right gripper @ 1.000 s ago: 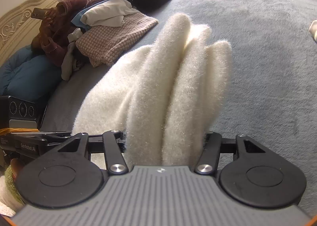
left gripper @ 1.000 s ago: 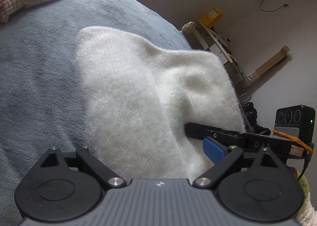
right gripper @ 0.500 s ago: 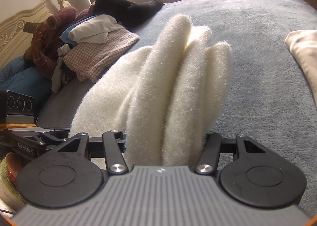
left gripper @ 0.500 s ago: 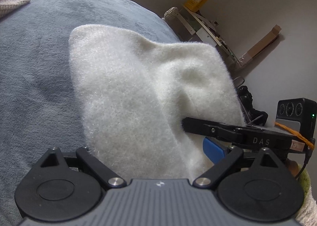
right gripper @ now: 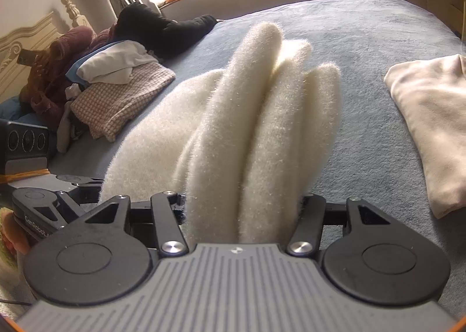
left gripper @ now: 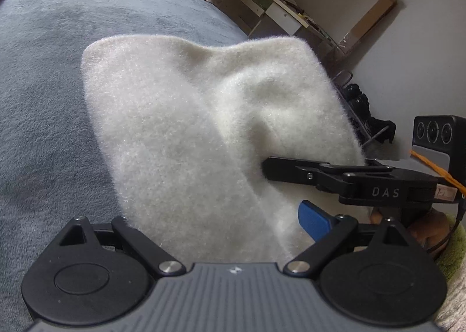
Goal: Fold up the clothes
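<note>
Both grippers, left [left gripper: 233, 233] and right [right gripper: 241, 209], were clamped on the fluffy white sweater [left gripper: 204, 128] above the grey bedspread [right gripper: 364, 40]: soft, light, floppy, so I'd grab bunched edges.

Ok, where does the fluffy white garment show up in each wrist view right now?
Left wrist: the fluffy white garment fills the centre, a broad face rising from the left tool, the right tool entering from the right.
Right wrist: bunched in upright folds at centre, between the right tool's fingers.
Shared landmark: the grey-blue blanket beneath.
</note>
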Motion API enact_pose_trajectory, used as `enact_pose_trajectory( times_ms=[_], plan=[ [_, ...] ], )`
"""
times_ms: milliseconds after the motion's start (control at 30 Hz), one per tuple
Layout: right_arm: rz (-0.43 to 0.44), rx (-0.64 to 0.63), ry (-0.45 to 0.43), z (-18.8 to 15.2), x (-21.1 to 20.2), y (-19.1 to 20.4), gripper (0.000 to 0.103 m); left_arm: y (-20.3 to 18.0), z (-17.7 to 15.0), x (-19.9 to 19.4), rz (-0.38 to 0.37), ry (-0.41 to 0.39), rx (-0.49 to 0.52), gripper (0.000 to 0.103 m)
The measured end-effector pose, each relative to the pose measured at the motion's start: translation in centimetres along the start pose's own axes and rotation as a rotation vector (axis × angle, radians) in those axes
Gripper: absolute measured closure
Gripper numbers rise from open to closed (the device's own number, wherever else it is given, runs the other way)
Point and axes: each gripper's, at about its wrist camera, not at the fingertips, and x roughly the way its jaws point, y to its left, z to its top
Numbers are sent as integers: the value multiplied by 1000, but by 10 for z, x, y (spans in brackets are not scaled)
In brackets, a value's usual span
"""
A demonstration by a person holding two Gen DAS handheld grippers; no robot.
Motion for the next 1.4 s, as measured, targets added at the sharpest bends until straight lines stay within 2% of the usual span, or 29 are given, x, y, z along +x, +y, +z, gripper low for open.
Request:
enact_pose_trajectory(
  times_ms=[133, 200, 300, 433, 500, 600, 733, 867, 900, 967, 1000, 1167, 1267, 1333, 1400],
  plan=[
    [0, 6, -22, 18, -3, -26, 51, -22, 43, 23, 26, 103, 46, 9],
    [2, 27, -32, 34, -11, -47, 51, -42, 69, 34, 40, 124, 82, 9],
    [-2, 46, -45, 70, -29, -88, 51, -70, 115, 57, 29, 120, 94, 9],
    [-14, 36, -32, 130, -46, -152, 51, -95, 172, 92, 3, 95, 46, 15],
    [-15, 15, -22, 156, -50, -181, 51, -108, 195, 110, -9, 70, 20, 15],
    [15, 12, -13, 183, -50, -228, 51, -122, 211, 134, -7, 50, 0, 15],
    [81, 9, 17, 185, -30, -289, 50, -122, 198, 182, 19, 81, -34, 15],
    [127, 112, 125, 147, 21, -348, 50, -106, 161, 231, 75, 170, -104, 16],
    [128, 145, 148, 134, 33, -361, 49, -104, 156, 234, 77, 159, -94, 16],
    [178, 233, 118, 124, 37, -379, 48, -101, 155, 235, 62, 142, -106, 15],
    [202, 260, 106, 124, 36, -385, 48, -104, 164, 238, 52, 147, -117, 15],
    [246, 194, 141, 146, 20, -379, 49, -124, 189, 252, 34, 114, -165, 16],
    [275, 208, 188, 141, 26, -391, 49, -112, 176, 272, 50, 153, -237, 16],
    [286, 231, 233, 133, 35, -402, 48, -108, 168, 276, 42, 140, -281, 17],
    [318, 287, 210, 129, 34, -409, 48, -108, 166, 277, 33, 119, -298, 16]
  ],
)
